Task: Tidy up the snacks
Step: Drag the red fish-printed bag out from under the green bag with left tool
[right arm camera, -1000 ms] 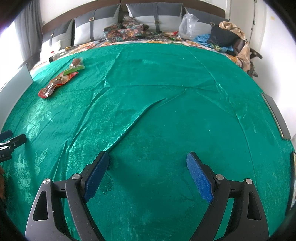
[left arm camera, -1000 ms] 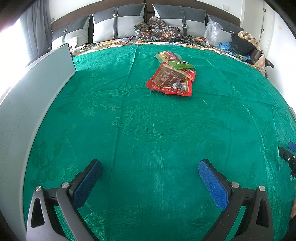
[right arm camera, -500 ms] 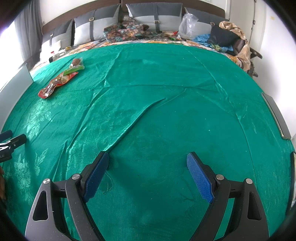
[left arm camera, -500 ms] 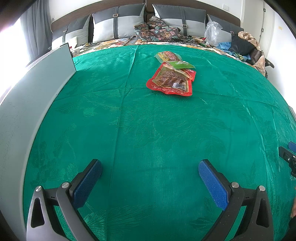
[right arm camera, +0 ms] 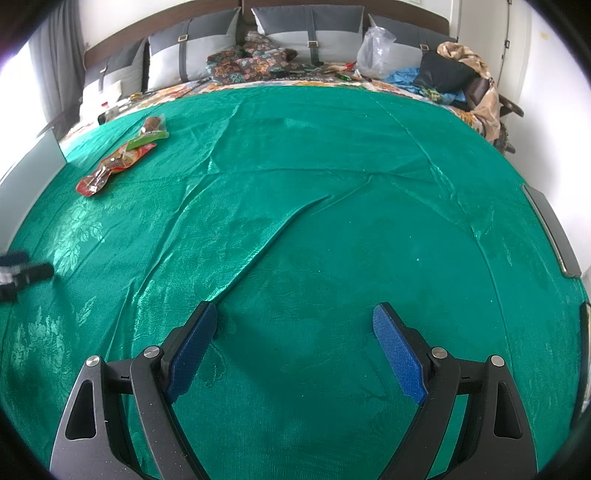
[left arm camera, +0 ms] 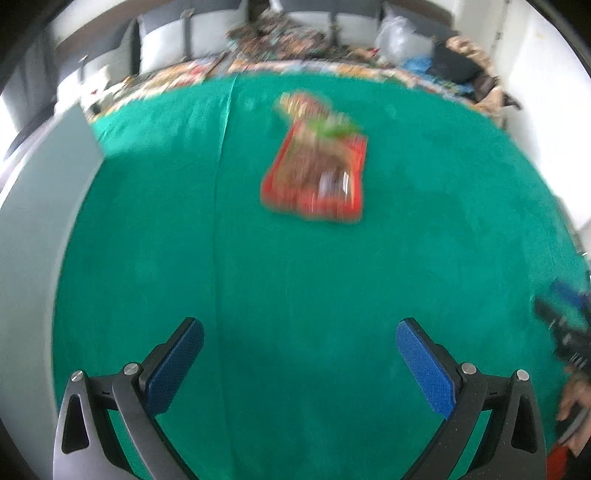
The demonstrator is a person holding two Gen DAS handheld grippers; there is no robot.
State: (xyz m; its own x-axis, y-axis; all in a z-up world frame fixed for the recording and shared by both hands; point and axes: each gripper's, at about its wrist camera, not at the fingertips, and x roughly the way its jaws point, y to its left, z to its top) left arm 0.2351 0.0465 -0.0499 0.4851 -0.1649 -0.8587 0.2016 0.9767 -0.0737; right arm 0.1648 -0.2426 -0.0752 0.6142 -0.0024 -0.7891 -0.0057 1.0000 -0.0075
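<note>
A red snack packet (left arm camera: pixel 314 177) lies on the green bedspread (left arm camera: pixel 295 280), with a green-labelled packet (left arm camera: pixel 334 127) and a yellowish packet (left arm camera: pixel 299 103) overlapping behind it. The left wrist view is blurred. My left gripper (left arm camera: pixel 299 343) is open and empty, well short of the packets. In the right wrist view the same packets (right arm camera: pixel 118 162) lie at the far left. My right gripper (right arm camera: pixel 295 332) is open and empty over bare bedspread, far from them. The left gripper's tip shows at that view's left edge (right arm camera: pixel 26 273).
A grey panel (left arm camera: pixel 33 206) stands along the bed's left side. Pillows (right arm camera: pixel 306 26), patterned cushions (right arm camera: pixel 255 59), a clear plastic bag (right arm camera: pixel 373 51) and piled clothes (right arm camera: pixel 454 81) sit at the head of the bed. A fold (right arm camera: pixel 280 229) runs across the bedspread.
My left gripper has moved forward toward the snack packets, which now look larger and blurred. My right gripper has stayed still.
</note>
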